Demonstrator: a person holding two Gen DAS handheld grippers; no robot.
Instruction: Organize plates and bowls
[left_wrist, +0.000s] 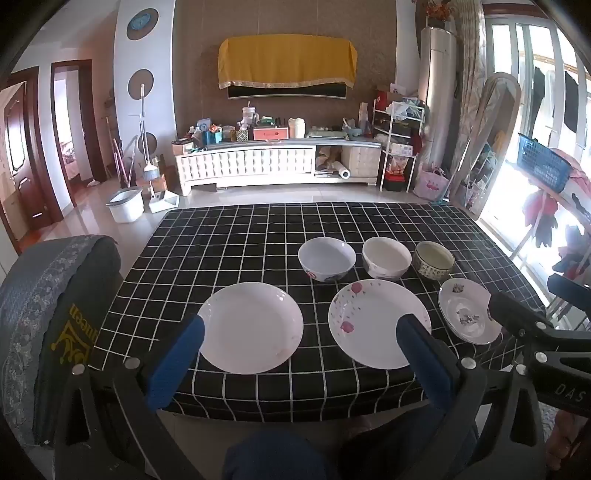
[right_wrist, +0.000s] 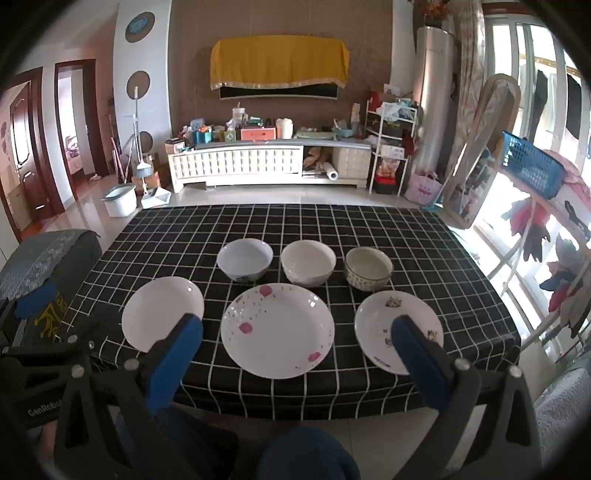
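Both the left gripper (left_wrist: 299, 354) and right gripper (right_wrist: 295, 350) hang wide apart, empty, short of the pink-flowered white ceramic plate (right_wrist: 277, 329). It's probably slick and breakable, so I'd pinch its raised rim, not the flat middle.

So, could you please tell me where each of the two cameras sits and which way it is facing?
Left wrist: on the open left gripper, angled down over the plain white plate; knees below, right gripper at the right edge.
Right wrist: on the open right gripper, over the pink-flowered plate; left gripper at the left edge.
Shared: three plates, three bowls, checked tablecloth.
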